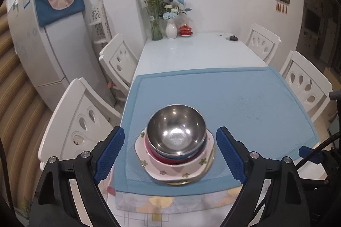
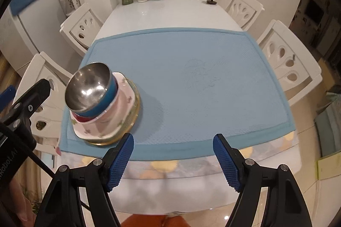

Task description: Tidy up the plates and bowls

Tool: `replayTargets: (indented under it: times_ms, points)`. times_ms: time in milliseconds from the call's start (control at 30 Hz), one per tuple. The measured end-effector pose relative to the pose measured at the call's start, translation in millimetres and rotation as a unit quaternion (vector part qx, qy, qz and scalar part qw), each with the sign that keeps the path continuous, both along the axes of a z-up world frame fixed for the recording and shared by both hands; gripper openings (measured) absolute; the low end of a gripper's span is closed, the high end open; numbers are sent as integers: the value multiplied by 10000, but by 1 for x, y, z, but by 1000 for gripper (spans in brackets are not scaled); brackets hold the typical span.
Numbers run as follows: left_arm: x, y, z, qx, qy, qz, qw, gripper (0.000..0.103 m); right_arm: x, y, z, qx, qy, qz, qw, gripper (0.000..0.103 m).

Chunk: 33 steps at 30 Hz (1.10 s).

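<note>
A stack of dishes stands at the near left of the blue mat (image 1: pixel 245 103). On top is a steel bowl (image 1: pixel 175 131) with a blue outside, nested in a red bowl (image 1: pixel 157 157), on a pink floral square plate (image 1: pixel 177 173), over a gold-rimmed plate (image 1: pixel 181 182). My left gripper (image 1: pixel 170 152) is open, its jaws on either side of the stack, touching nothing. In the right wrist view the stack's steel bowl (image 2: pixel 88 88) and floral plate (image 2: pixel 100 131) sit left of my right gripper (image 2: pixel 173 160), which is open and empty over the mat's near edge (image 2: pixel 181 148).
White chairs (image 1: pixel 85 120) (image 1: pixel 304 86) flank the white table (image 1: pixel 198 50). At the far end stand a glass vase (image 1: pixel 156 29), a white vase (image 1: pixel 171 30), a red lidded cup (image 1: pixel 185 30) and a small dark object (image 1: pixel 234 37). A fridge (image 1: pixel 42 46) stands left.
</note>
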State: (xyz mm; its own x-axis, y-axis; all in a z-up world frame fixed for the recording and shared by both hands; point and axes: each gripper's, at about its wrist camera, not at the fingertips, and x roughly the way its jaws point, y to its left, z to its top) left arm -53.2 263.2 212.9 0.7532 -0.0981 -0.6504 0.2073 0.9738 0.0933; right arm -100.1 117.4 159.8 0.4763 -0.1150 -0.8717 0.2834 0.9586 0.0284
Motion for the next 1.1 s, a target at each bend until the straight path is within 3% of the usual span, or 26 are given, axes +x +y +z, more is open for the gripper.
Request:
replayTargets:
  times_ms: [233,433,1100]
  points:
    - [29,4,-9,109,234,-4,9997,87,27,16,-11,-134,206,132,9996,75]
    - [49,9,-18,-53,471,-108,9988,87,41,16,-18,-64,247,110,9996,75]
    - [75,15,-35,-39,789,-105,9968,87,67,20,-39,130,549,218,9982,75]
